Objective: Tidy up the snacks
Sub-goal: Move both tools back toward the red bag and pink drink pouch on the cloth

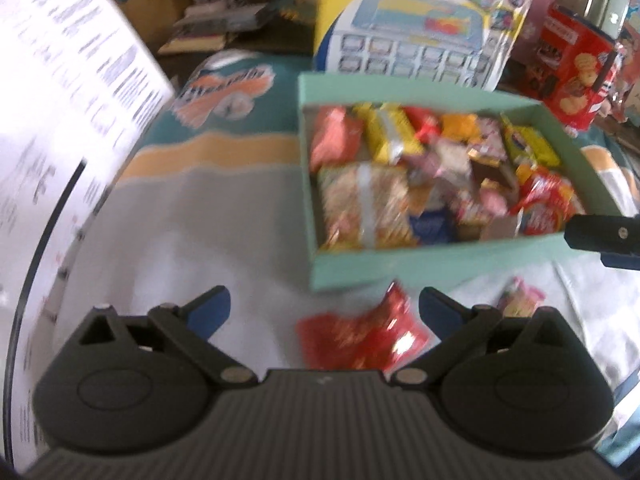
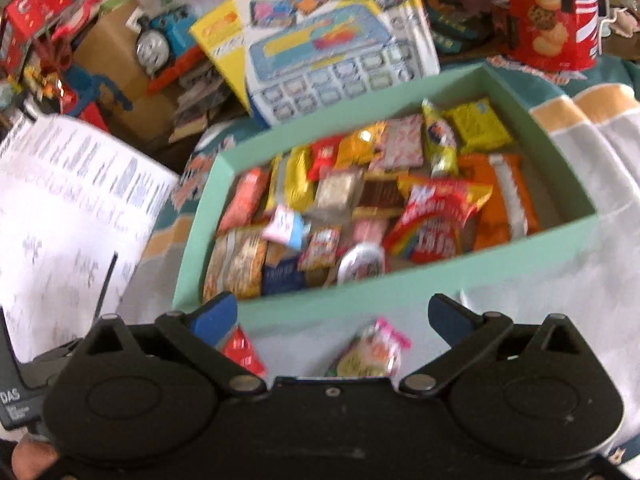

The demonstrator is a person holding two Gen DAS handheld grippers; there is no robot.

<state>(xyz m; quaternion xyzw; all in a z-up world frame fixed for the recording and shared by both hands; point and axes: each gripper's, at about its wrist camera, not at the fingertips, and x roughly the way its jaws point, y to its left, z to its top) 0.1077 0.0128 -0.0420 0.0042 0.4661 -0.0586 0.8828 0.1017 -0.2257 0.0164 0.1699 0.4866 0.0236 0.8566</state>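
— Blanket (image 1: 224, 216) first, since it's the biggest thing: grey and white near us, with orange and teal bands farther off. What sits on it?

— A mint-green box (image 1: 400, 270), open-topped, right of centre in the left wrist view and packed with snack packets. At its near left corner lies a large speckled packet (image 1: 364, 208); a red and yellow bag (image 1: 546, 204) lies toward the near right, and yellow wrappers (image 1: 386, 130) along the far side.

— And behind the box?

— A toy cash-register carton (image 2: 328, 44) leans at the far side, touching or just behind the box's far wall. To its right stands a red biscuit tin (image 2: 552, 12). Far left, a blue toy train (image 2: 164, 42) rests on cardboard.

— The white thing on the left?

— A printed sheet (image 1: 68, 92), blurred, text unreadable.

— Any snacks outside the box?

— Two, both on the blanket just in front of its near wall. A red packet (image 1: 360, 336) lies between the tips of the left gripper (image 1: 324, 312). A pink and green packet (image 2: 372, 350) lies between the tips of the right gripper (image 2: 334, 318).

— Are the claws gripping them?

— No. Both are released, fingers spread wide, holding nothing. The right gripper also shows at the right edge of the left view.
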